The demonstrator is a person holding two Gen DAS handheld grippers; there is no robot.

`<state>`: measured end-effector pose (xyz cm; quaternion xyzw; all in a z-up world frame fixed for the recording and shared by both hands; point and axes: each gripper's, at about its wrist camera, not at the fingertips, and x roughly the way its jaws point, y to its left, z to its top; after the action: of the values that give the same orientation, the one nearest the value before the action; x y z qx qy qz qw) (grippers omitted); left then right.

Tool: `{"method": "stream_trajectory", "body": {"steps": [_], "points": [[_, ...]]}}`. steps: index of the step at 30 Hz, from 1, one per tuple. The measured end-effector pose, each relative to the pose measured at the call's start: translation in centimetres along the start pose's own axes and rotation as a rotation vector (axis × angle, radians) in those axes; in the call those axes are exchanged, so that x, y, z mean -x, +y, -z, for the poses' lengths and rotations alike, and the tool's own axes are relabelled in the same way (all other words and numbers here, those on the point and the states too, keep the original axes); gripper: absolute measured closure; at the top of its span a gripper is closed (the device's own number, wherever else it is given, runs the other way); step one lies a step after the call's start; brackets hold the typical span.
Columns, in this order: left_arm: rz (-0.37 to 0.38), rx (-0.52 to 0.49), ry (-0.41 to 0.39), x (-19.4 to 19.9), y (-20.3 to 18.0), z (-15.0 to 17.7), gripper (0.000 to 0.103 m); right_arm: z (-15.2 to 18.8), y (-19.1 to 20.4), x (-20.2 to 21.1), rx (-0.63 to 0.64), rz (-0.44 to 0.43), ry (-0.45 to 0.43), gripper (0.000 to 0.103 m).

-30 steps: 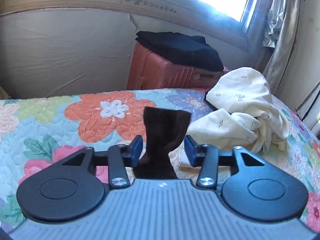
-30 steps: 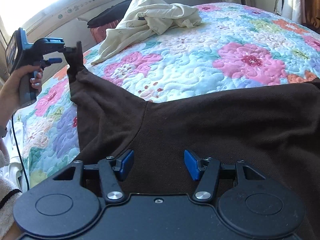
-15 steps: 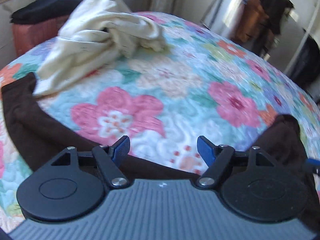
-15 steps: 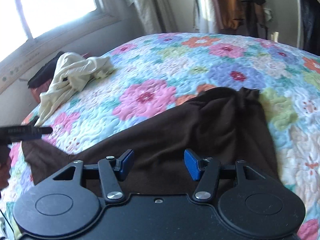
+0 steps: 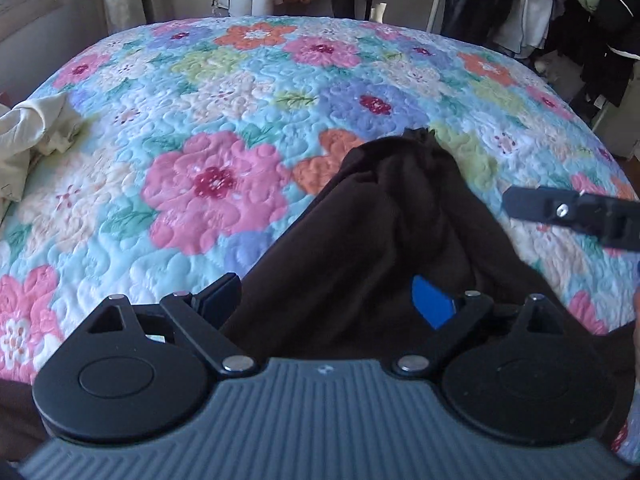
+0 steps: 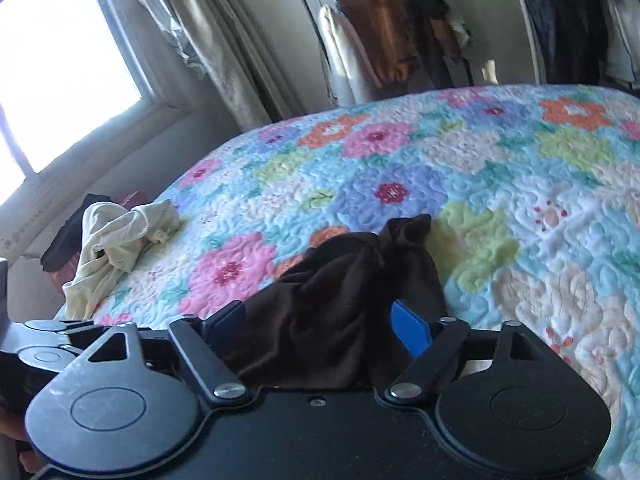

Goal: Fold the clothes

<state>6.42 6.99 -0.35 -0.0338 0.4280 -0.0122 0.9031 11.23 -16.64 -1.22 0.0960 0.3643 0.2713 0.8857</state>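
A dark brown garment [image 5: 384,224] lies bunched on the floral quilt [image 5: 224,92], its narrow end pointing away. My left gripper [image 5: 328,300] is open, with the brown cloth lying between its blue pads. My right gripper [image 6: 320,320] is open too, over the same garment [image 6: 344,276]. The right gripper's black body [image 5: 576,212] shows at the right edge of the left wrist view. The left gripper's body [image 6: 44,344] shows at the lower left of the right wrist view.
A crumpled cream garment [image 6: 116,248] lies on the bed's far left, also in the left wrist view [image 5: 28,140]. Dark clothes on a red suitcase [image 6: 68,240] stand by the window wall. Clothes racks [image 6: 380,40] stand beyond the bed.
Both grippers swung right, away from the window toward the clothes racks. The left gripper let go of the brown cloth it held up a second ago. The garment now lies bunched narrower.
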Motion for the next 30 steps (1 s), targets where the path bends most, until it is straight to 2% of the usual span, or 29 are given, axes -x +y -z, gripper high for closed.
{"method": "stream_trajectory", "body": {"steps": [1,3,6,9,13,15,18,19,20,21,22,24,27,30], "points": [[-0.028,-0.037,-0.015,0.0,-0.5,-0.5,0.01,-0.5,-0.2,-0.8,0.019,0.012,0.019,0.036],[-0.061,-0.102,-0.036,-0.3,-1.2,-1.2,0.01,-1.6,-0.4,-2.4,0.082,0.034,0.053,0.042],[-0.027,-0.088,-0.032,-2.3,-0.8,-2.5,0.01,-2.7,-1.3,-4.5,0.1,0.087,0.078,0.043],[0.074,-0.074,0.049,-5.5,-0.1,-3.6,0.009,-3.1,-2.7,-7.2,0.068,0.145,0.112,0.043],[0.003,-0.142,0.097,-8.6,-0.8,-4.3,0.009,-3.2,-4.4,-9.8,0.037,0.199,0.132,0.043],[0.013,-0.149,0.105,-10.2,-0.9,-5.0,0.009,-3.5,-5.2,-10.4,0.017,0.18,0.112,0.042],[0.063,-0.149,0.084,-10.9,-1.2,-4.8,0.014,-3.9,-5.9,-11.6,0.035,0.086,0.117,0.044],[0.08,-0.149,0.076,-11.2,-1.3,-4.7,0.029,-3.9,-5.8,-12.1,0.084,0.05,0.134,0.058],[0.097,-0.15,0.068,-11.4,-1.4,-4.6,0.058,-3.8,-5.6,-12.5,0.126,0.043,0.143,0.073],[0.11,-0.152,0.078,-11.5,-1.6,-4.3,0.071,-3.7,-5.4,-12.2,0.143,0.044,0.128,0.095],[0.098,-0.152,0.06,-11.3,-1.8,-4.2,0.08,-3.7,-5.4,-11.7,0.15,0.042,0.102,0.095],[0.054,-0.148,0.0,-10.5,-1.9,-4.2,0.083,-3.7,-5.3,-10.7,0.164,0.036,0.05,0.096],[-0.031,-0.071,-0.113,-8.5,-0.4,-5.2,0.084,-4.8,-5.1,-7.8,0.202,0.092,-0.092,0.096],[-0.037,0.038,-0.196,-6.7,1.8,-6.5,0.086,-6.1,-5.3,-4.7,0.215,0.138,-0.224,0.096]]}}
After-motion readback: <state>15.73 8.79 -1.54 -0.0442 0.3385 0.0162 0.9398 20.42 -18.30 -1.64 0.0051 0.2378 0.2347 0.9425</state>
